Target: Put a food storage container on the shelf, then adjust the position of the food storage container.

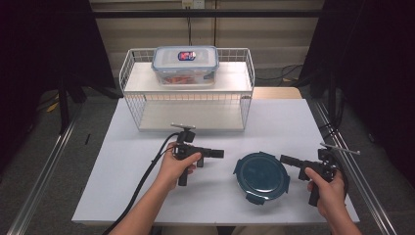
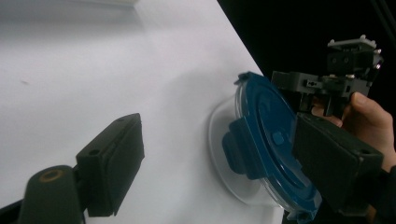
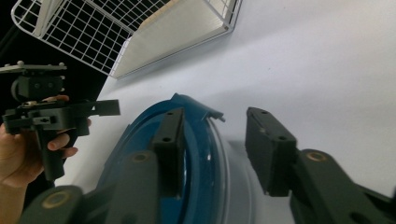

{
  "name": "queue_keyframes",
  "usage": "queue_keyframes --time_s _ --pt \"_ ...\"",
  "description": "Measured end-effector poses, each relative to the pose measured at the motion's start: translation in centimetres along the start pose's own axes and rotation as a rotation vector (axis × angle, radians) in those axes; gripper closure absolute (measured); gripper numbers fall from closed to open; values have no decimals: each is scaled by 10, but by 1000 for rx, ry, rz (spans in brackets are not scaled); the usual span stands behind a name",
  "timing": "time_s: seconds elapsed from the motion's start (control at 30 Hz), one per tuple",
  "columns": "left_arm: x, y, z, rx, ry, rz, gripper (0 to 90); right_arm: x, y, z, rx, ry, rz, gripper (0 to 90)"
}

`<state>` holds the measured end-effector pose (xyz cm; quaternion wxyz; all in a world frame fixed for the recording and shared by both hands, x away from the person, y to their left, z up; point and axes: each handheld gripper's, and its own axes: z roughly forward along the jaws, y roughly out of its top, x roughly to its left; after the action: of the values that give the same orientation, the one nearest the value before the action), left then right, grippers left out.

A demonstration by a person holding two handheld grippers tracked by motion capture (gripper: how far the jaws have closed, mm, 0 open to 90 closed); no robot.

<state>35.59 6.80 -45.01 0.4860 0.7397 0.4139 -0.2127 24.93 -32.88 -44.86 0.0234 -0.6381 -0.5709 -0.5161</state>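
Right gripper (image 1: 285, 159): jaws standing half open at the round blue-lidded container's (image 1: 261, 176) three o'clock rim, gripping nothing.
Left gripper (image 1: 220, 153): jaws wide, approaching from ten o'clock.
Advice: bracing opposite rims before lifting off the worktop (image 1: 122, 161).

Both forearms are bare. Each black claw (image 1: 221, 153) has blocky rectangular pads (image 3: 271, 149) with screw holes; a black cable (image 1: 142, 183) trails toward 7 o'clock.

White table (image 1: 147, 196) on grey carpet floor (image 1: 58, 161). Beige wall (image 1: 274, 34) behind, wall socket (image 1: 192, 4) at top. Black curtains (image 1: 44, 44) both sides. Metal rails (image 1: 39, 181) beside table.
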Motion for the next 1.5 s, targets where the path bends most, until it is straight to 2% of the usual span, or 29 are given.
queue_keyframes --time_s 0.07,0.1,0.13,0.4,0.67,0.8,0.9,1.03,1.23,1.27,1.4,1.5 --pt "-1 -2 6 9 2 12 163 1 -2 -1 3 5 6 522" --pt "-3 -3 9 14 -7 -6 162 2 -2 -2 4 5 9 513" --pt "-3 -4 11 19 -7 5 161 2 -3 -2 9 2 4 493" --pt "-5 -6 23 27 -16 -1 157 2 -12 -6 39 -9 10 404" --pt "-10 -9 37 66 -32 0 144 4 -22 -5 69 -11 5 351" --pt "-12 -11 41 64 -25 7 144 4 -25 -5 79 -10 13 342" --pt "-15 -11 44 63 -40 8 145 4 -27 -4 89 -8 16 342" --pt "-16 -11 46 62 -41 14 163 4 -29 -5 93 -1 16 376" --pt "-18 -11 51 69 -51 7 218 2 -31 -9 94 31 50 506" --pt "-19 -11 52 65 -52 -8 230 2 -31 -9 91 42 52 532" --pt "-20 -12 55 81 -59 -7 327 2 -30 -11 87 40 54 582" --pt "-21 -13 57 88 -67 -18 402 0 -29 -12 77 54 76 616"
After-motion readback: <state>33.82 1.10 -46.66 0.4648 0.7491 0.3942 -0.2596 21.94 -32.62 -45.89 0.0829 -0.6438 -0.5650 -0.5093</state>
